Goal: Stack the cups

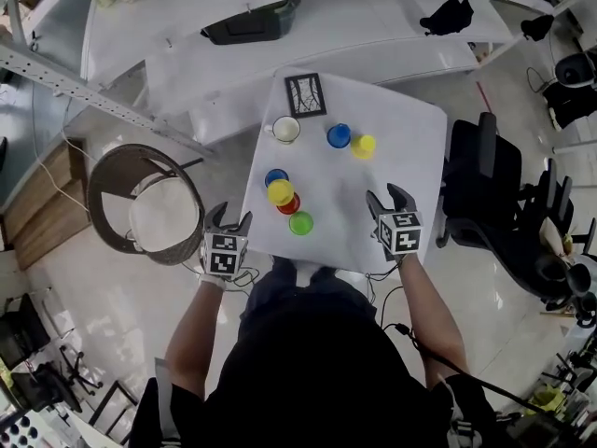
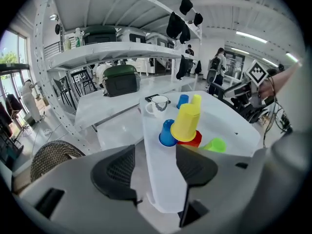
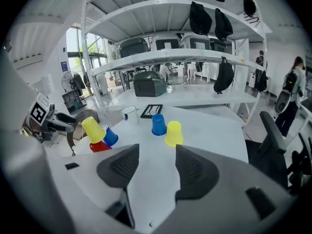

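**Grippers**
- Left gripper (image 2: 156,165): jaws apart, nothing clamped. Only the near edge of the table (image 1: 406,147) shows between them.
- Right gripper (image 3: 157,165): jaws apart, nothing clamped, with bare tabletop between them.

**Cups**
- Red cup (image 1: 291,205): just ahead of the left gripper, slightly to its right.
- Yellow cup (image 2: 187,122): sits mouth down over the red cup, with its long axis tilted.
- Blue cup (image 2: 167,133): just left of that pair as the left gripper sees it. It is mouth down with its axis upright.
- Green cup (image 1: 300,222): the nearest cup, between the two grippers. Which way it points cannot be told.
- Second blue cup (image 3: 158,124) and second yellow cup (image 3: 174,133): ahead of the right gripper, just beside each other. Both are mouth down with axes upright.

**Containers**
- Mug (image 1: 285,130): beyond the stacked pair from the left gripper, mouth up. Its contents cannot be made out.
- Basket (image 1: 112,185): on the floor, left of the left gripper. White material lies inside.
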The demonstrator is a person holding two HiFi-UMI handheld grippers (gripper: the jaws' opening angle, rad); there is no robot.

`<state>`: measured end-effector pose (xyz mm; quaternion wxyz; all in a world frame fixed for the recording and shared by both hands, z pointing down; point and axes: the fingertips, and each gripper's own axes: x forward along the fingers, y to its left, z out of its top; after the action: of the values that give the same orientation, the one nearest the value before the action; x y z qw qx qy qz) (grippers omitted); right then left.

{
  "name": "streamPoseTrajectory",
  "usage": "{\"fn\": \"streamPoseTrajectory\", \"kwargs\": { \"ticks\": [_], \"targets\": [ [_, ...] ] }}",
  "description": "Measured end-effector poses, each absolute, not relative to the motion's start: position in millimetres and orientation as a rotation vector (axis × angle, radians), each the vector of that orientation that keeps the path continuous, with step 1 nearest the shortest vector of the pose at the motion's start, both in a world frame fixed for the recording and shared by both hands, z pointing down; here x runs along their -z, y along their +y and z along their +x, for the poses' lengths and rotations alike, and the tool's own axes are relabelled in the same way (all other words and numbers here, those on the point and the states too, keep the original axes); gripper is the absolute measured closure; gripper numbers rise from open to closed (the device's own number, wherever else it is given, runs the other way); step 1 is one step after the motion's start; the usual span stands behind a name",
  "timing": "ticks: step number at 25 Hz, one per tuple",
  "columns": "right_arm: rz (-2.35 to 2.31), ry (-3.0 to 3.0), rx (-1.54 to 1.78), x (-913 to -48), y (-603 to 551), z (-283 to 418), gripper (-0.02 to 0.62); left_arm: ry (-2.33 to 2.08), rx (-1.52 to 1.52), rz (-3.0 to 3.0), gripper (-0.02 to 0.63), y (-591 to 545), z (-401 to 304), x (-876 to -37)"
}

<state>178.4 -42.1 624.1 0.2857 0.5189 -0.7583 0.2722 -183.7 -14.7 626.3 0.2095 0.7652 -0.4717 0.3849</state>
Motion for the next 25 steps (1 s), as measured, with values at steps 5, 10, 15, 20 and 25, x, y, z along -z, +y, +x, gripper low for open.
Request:
{"fn": "streamPoseTrajectory", "kwargs": {
  "ticks": [5, 10, 15, 20, 25],
  "targets": [
    [1.378, -2.019, -0.686, -635.5, -70.8, 191.8, 0.371, -1.334, -1.071, 2.094, 0.345, -12.9, -181.4, -626.8],
    [1.338, -2.007, -0.638, -649.0, -108.2, 198.3, 0.370, -1.346, -1.097, 2.062, 0.345, -15.0, -191.0, -627.0],
    [1.223, -2.006, -0.661, -672.2, -141.1, 196.1, 0.366, -1.350, -1.117, 2.025, 0.345, -13.7, -199.7, -629.2],
    [1.108, -1.985, -0.698, -699.9, -166.9, 189.9, 0.317, -1.361, -1.093, 2.008, 0.345, -17.3, -201.0, -628.5],
    [1.024, -1.960, -0.588, -713.4, -178.0, 183.1, 0.340, -1.361, -1.071, 2.012, 0.345, -16.9, -198.7, -626.1]
  ]
}}
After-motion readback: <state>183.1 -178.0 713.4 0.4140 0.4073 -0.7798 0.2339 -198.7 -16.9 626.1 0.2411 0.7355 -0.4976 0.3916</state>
